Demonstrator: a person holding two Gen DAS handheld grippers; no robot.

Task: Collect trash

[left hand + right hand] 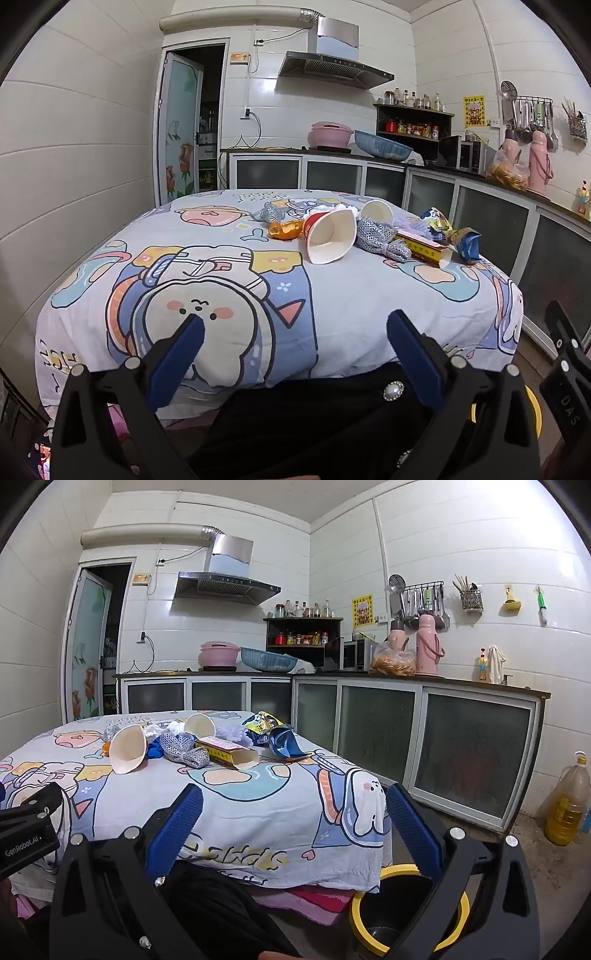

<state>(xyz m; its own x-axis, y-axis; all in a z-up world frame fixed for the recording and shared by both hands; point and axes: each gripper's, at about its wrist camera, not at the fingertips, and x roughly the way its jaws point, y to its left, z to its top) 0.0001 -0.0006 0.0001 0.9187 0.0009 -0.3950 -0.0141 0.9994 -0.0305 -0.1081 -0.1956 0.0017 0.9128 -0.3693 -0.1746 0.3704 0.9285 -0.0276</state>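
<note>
Trash lies in a heap at the far side of a table (229, 280) covered with a cartoon-print cloth. A red-and-white paper cup (330, 235) (127, 749) lies on its side, mouth toward me. Around it are a second paper cup (376, 212) (200, 725), an orange wrapper (285, 229), a silver mesh wad (378, 236) (183, 751), a yellow carton (424, 249) (229, 753) and blue snack wrappers (467, 243) (282, 742). My left gripper (295, 325) stands open over the near edge, nothing between its fingers. My right gripper (295, 805) is open too, well short of the heap.
A yellow-rimmed black bin (406, 912) stands on the floor under the table's near right corner. Kitchen cabinets (413, 734) run along the back and right. A bottle of yellow oil (569, 805) stands on the floor at right. A person's dark clothing (306, 421) fills the bottom of the left wrist view.
</note>
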